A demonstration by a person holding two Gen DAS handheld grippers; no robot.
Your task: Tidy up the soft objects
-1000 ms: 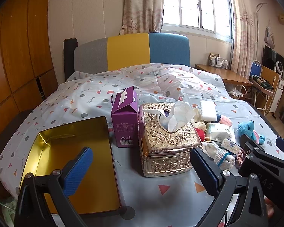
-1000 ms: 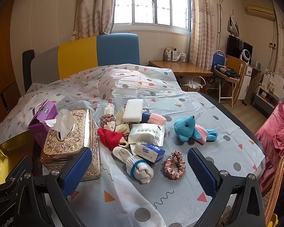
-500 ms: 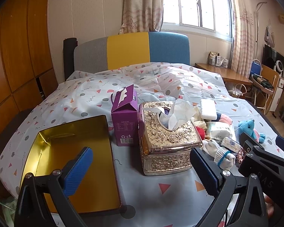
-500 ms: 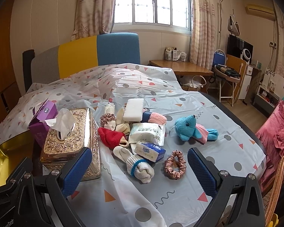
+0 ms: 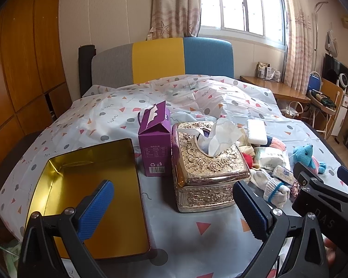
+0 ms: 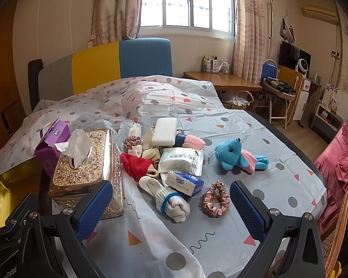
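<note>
A pile of soft things lies on the patterned sheet: a rolled white sock with a blue band point(image 6: 172, 202), a pink scrunchie point(image 6: 215, 199), a blue plush toy point(image 6: 234, 154), a red sock point(image 6: 136, 165), tissue packs point(image 6: 183, 183) and a white sponge point(image 6: 164, 131). An empty gold tin tray point(image 5: 88, 192) lies at the left. My right gripper point(image 6: 170, 210) is open and empty, just short of the white sock. My left gripper point(image 5: 174, 208) is open and empty, in front of the gold tissue box point(image 5: 206, 164).
A purple tissue carton point(image 5: 154, 139) stands between the tray and the gold box. The bed's headboard point(image 5: 160, 60) is at the back. A wooden desk point(image 6: 222, 82), chairs and a pink seat point(image 6: 338, 159) stand to the right of the bed.
</note>
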